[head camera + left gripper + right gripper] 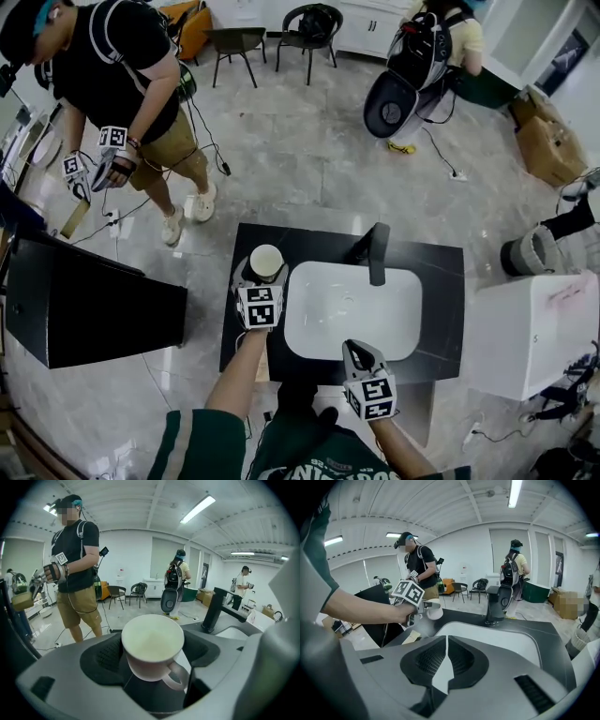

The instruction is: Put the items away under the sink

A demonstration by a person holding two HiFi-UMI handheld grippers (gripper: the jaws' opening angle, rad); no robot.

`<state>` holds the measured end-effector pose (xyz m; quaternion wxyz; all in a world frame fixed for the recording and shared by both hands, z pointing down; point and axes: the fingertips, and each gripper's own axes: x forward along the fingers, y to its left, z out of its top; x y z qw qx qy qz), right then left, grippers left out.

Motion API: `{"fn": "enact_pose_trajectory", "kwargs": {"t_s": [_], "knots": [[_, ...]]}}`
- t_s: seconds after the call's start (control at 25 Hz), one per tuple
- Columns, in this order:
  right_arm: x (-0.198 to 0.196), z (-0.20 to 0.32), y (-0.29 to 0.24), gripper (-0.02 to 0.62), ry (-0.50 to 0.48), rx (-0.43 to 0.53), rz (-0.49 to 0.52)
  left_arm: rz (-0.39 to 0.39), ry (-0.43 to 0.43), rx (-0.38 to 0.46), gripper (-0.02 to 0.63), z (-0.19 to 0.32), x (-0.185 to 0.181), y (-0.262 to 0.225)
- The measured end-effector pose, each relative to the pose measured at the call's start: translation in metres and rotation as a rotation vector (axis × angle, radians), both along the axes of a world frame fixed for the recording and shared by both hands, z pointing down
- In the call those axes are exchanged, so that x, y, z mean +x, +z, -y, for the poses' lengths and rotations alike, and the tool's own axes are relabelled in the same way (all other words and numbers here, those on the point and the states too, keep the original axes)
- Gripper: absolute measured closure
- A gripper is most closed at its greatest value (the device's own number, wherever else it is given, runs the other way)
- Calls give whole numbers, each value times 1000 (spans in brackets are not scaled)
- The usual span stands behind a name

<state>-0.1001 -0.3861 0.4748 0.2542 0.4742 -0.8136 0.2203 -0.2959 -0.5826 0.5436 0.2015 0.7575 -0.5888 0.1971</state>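
The left claw (255,281) clamped on a mug (266,262) (beside the sink (398,319)), right claw (357,355) together

No writing can be read from here. The square markers (259,307) show only black-and-white patterns, the green shirt's (202,445) print is blurred, and the white box's (525,342) pink scrawl is too faint.

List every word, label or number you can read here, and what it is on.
None reads clearly.
Green shirt: white print, cut off by the frame edge, unreadable.
White box: pinkish label, too blurred.
Left gripper and right gripper cubes: square marker patterns, no words.
Mug: no print visible.
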Motion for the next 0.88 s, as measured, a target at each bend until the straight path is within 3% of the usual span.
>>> {"fn": "enact_pose_trajectory", "kwargs": {"t_s": [0.44, 0.88], "knots": [[41, -64, -19, 552, 70, 74, 26, -26, 161, 66, 199, -84, 88, -40], [135, -225, -37, 552, 198, 168, 50, -52, 371, 101, 199, -275, 213, -73]]}}
